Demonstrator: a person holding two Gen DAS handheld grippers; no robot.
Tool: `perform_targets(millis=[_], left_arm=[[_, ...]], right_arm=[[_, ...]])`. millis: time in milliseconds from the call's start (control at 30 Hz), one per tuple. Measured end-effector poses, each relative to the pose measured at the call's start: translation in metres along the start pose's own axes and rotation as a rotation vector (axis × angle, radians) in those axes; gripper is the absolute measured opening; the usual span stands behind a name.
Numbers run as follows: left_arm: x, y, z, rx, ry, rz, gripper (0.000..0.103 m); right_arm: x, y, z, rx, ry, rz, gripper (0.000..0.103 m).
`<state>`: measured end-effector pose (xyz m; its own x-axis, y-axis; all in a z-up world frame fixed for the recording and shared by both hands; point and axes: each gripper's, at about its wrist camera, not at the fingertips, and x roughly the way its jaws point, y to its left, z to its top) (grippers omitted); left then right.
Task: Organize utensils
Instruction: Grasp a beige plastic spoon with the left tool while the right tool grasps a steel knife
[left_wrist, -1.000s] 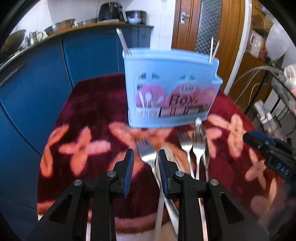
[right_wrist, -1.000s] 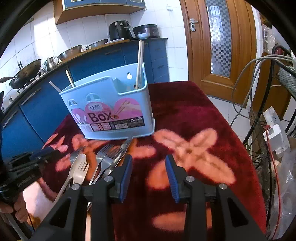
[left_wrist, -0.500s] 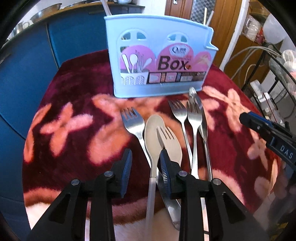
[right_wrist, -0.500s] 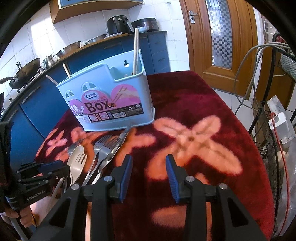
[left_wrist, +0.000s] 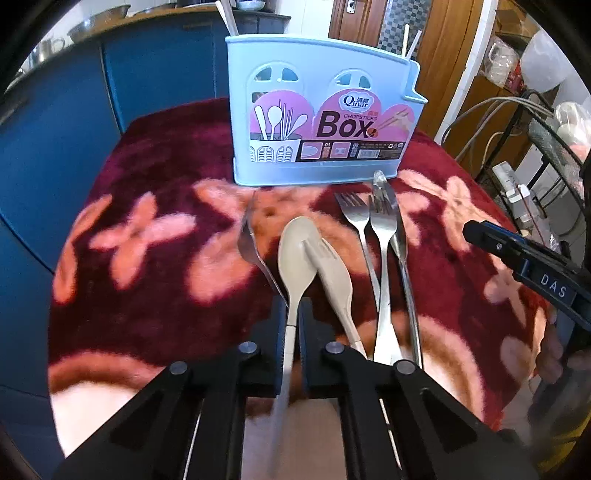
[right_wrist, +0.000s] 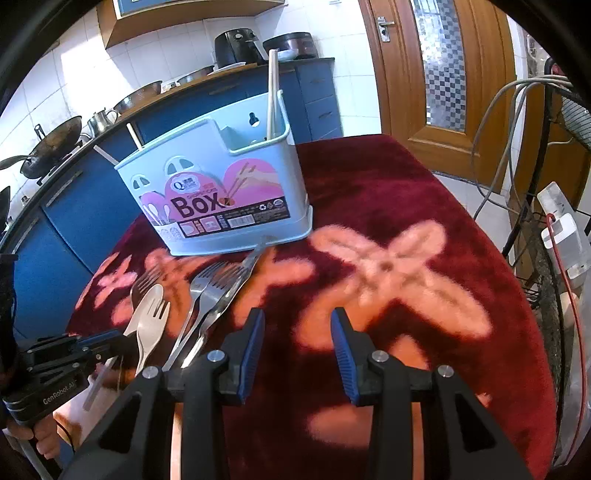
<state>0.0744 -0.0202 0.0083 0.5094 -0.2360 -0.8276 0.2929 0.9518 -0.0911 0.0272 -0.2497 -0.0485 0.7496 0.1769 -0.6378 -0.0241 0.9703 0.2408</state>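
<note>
The beige plastic spoon (left_wrist: 297, 254) lies in front of the blue utensil box (left_wrist: 317, 110), bowl toward the box and handle running back between the fingers of the left gripper (left_wrist: 291, 332), which are pinched narrow on the handle. It looks light and fairly stiff, and smooth enough to pivot in the grip, so a hold partway down the handle, as here, seems sensible; nearer the bowl would steady it more. A beige plastic fork (left_wrist: 332, 273) leans across the spoon's bowl on the side away from the cabinets and may get dragged along when the spoon lifts. A steel fork (left_wrist: 255, 243) lies just on the spoon's other side, and two more steel forks (left_wrist: 373, 236) with a knife (left_wrist: 397, 229) lie near the box's right end. Chopsticks (right_wrist: 272, 96) stand in the box's end compartment. The right gripper (right_wrist: 297, 350) hovers over the floral cloth (right_wrist: 388, 266), fingers wide and empty.
</note>
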Motion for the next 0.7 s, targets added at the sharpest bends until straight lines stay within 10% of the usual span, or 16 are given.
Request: perform_targets(millis=[467, 700], left_arm=[[-0.026, 0.022, -0.008, -0.086, -0.068, -0.002, 0.003], [-0.026, 0.036, -0.012, -0.123, -0.064, 0.137, 0.003]], right_arm=[[0.0, 0.006, -0.004, -0.009, 0.009, 0.016, 0.04], [0.003, 0.012, -0.006, -0.014, 0.029, 0.032, 0.04]])
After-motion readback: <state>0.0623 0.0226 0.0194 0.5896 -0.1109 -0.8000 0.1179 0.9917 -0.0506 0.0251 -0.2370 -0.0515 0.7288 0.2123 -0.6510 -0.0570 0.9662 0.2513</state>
